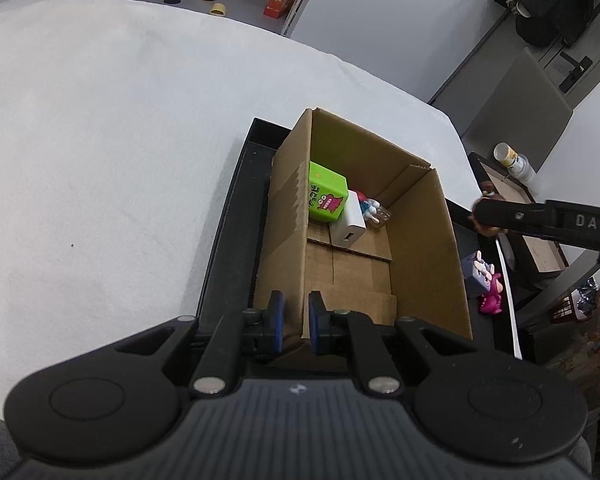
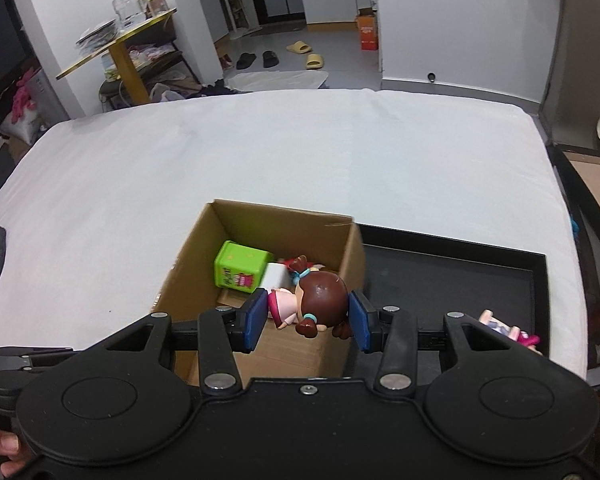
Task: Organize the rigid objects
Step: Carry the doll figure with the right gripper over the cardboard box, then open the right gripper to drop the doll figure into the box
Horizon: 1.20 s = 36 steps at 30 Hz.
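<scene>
White sheeting covers the table (image 2: 300, 152). Over the cardboard box (image 2: 352, 248), the right gripper (image 2: 308, 320) pinches a brown-haired doll (image 2: 320, 296), likely to drop it in. The left gripper (image 1: 296, 320) clamps the box's near wall, steadying it.

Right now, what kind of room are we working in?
Most likely a lived-in home. Slippers lie on the floor, a side table holds jars, and the work surface is a white-covered table with a cardboard box.
</scene>
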Available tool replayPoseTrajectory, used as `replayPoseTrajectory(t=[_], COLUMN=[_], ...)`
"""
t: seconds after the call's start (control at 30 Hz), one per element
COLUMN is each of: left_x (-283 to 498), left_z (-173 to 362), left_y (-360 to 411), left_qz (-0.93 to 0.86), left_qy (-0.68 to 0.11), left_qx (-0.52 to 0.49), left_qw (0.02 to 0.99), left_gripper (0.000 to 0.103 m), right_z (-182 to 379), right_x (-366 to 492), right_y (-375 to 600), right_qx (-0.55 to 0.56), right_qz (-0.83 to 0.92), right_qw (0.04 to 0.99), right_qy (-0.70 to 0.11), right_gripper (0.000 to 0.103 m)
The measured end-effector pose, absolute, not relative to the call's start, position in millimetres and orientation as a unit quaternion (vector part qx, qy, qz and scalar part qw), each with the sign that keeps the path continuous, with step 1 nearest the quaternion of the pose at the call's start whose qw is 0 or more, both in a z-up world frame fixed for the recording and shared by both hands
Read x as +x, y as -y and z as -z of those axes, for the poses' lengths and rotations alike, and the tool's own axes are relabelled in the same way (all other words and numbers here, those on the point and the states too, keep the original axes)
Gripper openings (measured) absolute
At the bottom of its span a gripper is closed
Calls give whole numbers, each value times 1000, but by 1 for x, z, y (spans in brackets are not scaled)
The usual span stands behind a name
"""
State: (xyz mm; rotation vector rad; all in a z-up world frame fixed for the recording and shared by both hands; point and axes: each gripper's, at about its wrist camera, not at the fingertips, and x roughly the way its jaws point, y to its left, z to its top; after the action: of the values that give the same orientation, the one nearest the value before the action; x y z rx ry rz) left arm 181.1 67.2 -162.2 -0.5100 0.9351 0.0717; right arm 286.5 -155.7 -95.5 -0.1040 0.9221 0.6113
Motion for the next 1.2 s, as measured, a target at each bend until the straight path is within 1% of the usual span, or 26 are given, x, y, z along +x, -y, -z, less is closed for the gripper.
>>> replayPoseTrajectory(t=[0.23, 0.87, 1.03, 1.2], left_x=[181, 178, 179, 181], left_z=[164, 169, 169, 167], left_y=[-71, -82, -84, -79], left_qz=[-27, -5, 3, 3], left_qy=[-444, -429, -431, -428], left_qx=[-252, -274, -285, -270], left_qw=[859, 861, 856, 862], left_gripper=[11, 11, 12, 11], right_z=[102, 144, 146, 138], right_x=[283, 277, 277, 273], right_y=[129, 74, 66, 65], right_qx=[-61, -59, -47, -49], right_qz=[-301, -282, -281, -283], right_qw=[840, 821, 822, 826], right_qy=[-447, -494, -493, -485], right_gripper=[43, 44, 45, 48])
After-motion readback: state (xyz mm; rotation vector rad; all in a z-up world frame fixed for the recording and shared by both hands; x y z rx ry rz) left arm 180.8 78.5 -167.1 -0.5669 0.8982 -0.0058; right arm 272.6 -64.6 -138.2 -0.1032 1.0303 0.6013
